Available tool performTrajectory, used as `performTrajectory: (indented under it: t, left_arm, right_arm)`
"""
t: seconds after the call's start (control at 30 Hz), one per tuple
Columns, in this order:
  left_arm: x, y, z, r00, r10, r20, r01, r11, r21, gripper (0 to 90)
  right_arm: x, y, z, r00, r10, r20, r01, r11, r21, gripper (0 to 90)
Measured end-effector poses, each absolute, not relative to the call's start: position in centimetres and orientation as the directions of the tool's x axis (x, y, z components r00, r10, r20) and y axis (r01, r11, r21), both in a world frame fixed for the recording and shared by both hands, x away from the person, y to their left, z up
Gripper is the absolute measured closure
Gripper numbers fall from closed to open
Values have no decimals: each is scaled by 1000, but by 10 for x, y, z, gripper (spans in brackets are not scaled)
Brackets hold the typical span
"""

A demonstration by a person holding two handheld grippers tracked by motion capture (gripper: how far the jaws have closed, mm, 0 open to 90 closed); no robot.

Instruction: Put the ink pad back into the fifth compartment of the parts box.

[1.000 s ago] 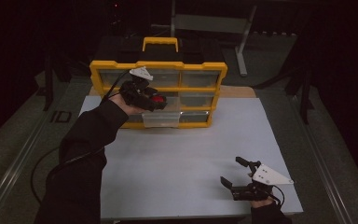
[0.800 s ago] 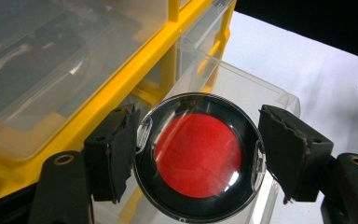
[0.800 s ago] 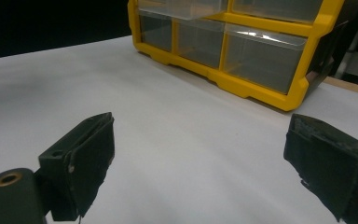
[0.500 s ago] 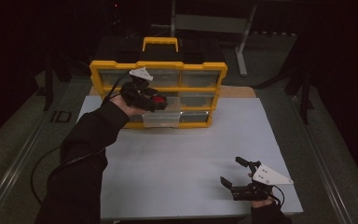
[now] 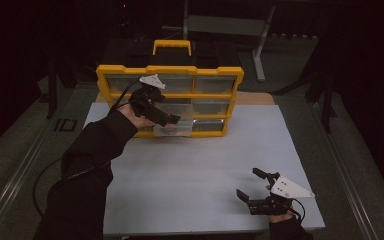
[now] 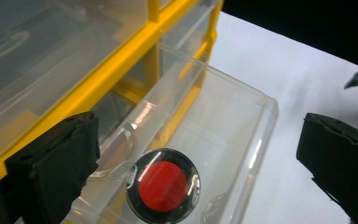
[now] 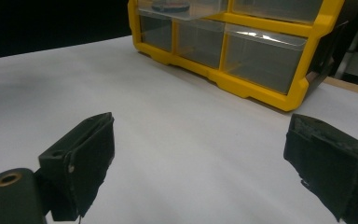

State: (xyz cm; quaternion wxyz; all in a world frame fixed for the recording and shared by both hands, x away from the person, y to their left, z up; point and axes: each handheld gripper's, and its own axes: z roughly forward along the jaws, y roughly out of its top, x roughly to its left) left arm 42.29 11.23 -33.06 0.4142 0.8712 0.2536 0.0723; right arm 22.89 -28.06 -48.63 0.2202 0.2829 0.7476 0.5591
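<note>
disc: round, red centre with dark shiny rim (image 6: 163, 185), lying flat inside the pulled-out clear drawer (image 6: 242, 140)
drawer: bottom row of the yellow organizer (image 5: 170, 75), sticking out toward the person
left gripper: (image 5: 172, 121) jaws wide apart, over the open drawer, empty; disc sits between and below them
right gripper: (image 5: 252, 187) jaws wide apart, empty, low over the white tabletop (image 5: 190, 170), well apart from the organizer, near the front right edge
organizer: at the far edge of the tabletop, handle up top

A table (image 5: 55, 150) carries a white sheet (image 5: 195, 170) over most of its top; a yellow drawer cabinet (image 5: 170, 75) with clear drawers stands on the sheet's far edge
</note>
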Motion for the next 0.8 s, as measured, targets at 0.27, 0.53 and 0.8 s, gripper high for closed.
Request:
performTrajectory:
  t: [0.27, 0.53, 0.8]
  left_arm:
    - [415, 115, -328, 879, 470, -84, 354, -522, 776, 1]
    - [411, 121, -328, 883, 461, -86, 342, -508, 791, 1]
    - [407, 131, -325, 884, 461, -73, 314, -471, 824, 1]
  right_arm:
    - [229, -281, -486, -742, 670, -12, 177, 213, 961, 89]
    - [229, -281, -486, -741, 672, -12, 178, 213, 961, 89]
    - [229, -281, -487, -742, 671, -10, 180, 214, 960, 89]
